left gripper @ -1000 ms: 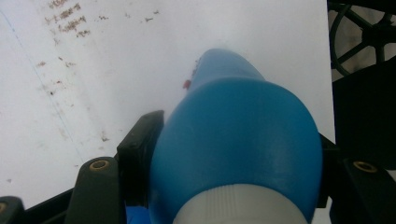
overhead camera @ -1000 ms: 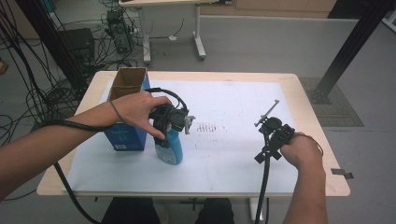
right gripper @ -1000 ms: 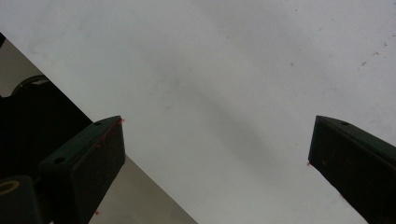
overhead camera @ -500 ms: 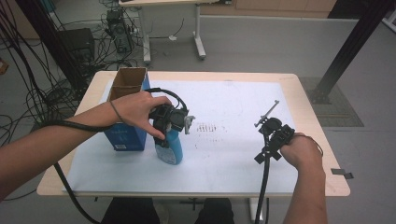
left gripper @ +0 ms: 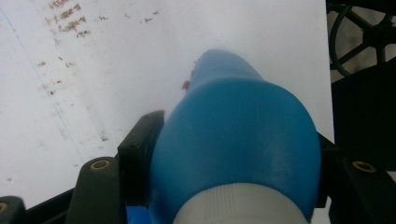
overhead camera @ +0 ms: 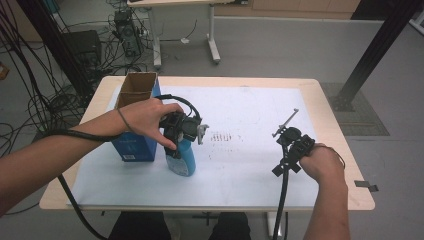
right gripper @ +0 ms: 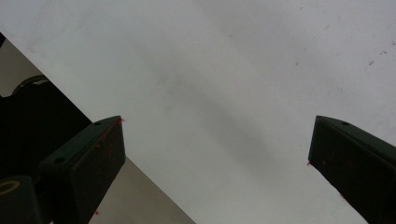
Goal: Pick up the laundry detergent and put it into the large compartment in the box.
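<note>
- Nearest us, our right gripper (overhead camera: 290,150) rests on the white sheet (overhead camera: 250,165) near the table's front right edge; its jaws stand spread wide, nothing between them.
- Our left gripper (overhead camera: 181,142) pinches the blue bottle (overhead camera: 184,159) just below its white cap (left gripper: 240,205), one jaw on each side.
- The bottle stands upright on the sheet, just beside the blue carton.
- Farther back, the open blue carton (overhead camera: 134,131) stands at the table's (overhead camera: 320,95) left side.

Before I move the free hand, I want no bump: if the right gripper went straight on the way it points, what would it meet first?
Probably the white paper sheet covering the table: nothing lies between the open right gripper and it, though depth is unclear.
</note>
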Motion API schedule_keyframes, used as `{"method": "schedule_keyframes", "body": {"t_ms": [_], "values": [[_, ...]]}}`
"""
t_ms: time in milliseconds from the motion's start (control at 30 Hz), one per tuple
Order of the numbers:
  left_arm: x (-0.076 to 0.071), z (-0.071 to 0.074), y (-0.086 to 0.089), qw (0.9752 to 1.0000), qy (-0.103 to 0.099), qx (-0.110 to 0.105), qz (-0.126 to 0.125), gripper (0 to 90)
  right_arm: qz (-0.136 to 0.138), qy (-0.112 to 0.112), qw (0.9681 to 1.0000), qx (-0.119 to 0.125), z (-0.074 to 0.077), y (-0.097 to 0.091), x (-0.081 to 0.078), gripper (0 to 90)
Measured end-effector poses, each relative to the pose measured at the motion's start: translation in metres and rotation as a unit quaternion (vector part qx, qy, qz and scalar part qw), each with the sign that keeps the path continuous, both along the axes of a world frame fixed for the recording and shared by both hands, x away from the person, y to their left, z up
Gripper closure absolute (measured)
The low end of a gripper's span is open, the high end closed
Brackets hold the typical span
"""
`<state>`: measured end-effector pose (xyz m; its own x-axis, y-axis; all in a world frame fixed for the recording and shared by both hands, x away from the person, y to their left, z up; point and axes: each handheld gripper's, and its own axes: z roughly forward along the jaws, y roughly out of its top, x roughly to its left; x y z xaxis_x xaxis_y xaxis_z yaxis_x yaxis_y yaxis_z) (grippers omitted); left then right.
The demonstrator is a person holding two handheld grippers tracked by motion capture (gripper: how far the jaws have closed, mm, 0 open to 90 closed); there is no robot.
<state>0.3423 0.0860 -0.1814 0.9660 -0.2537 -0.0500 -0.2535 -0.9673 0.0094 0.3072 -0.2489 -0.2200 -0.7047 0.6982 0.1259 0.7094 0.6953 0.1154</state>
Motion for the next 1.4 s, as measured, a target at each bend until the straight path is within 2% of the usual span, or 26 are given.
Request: {"method": "schedule_keyframes", "body": {"t_ms": [333, 567, 733, 900, 1167, 1400], "values": [[0.0, 0.004, -0.001, 0.9999, 0.011, -0.001, 0.006, 37.2, 0.003, -0.002, 1.0, 0.004, -0.001, 0.0, 0.0, 3.9], [-0.002, 0.019, 0.0, 0.9997, 0.005, -0.002, 0.022, 37.2, 0.006, -0.003, 1.0, 0.004, 0.001, 0.001, -0.001, 3.9], [-0.007, 0.032, -0.003, 0.9995, 0.0, -0.003, 0.03, 37.2, 0.009, -0.009, 0.9999, 0.002, 0.004, 0.004, -0.002, 3.9], [-0.008, 0.051, -0.004, 0.9991, 0.006, -0.009, 0.041, 37.2, 0.014, -0.011, 0.9998, 0.001, 0.006, 0.007, -0.003, 3.8], [-0.016, 0.086, -0.004, 0.9984, -0.008, -0.018, 0.053, 37.2, 0.018, -0.015, 0.9997, -0.001, 0.01, 0.011, -0.004, 4.0], [-0.022, 0.111, -0.009, 0.9978, -0.015, -0.015, 0.062, 37.2, 0.024, -0.022, 0.9995, -0.001, 0.016, 0.013, -0.004, 3.9]]}}
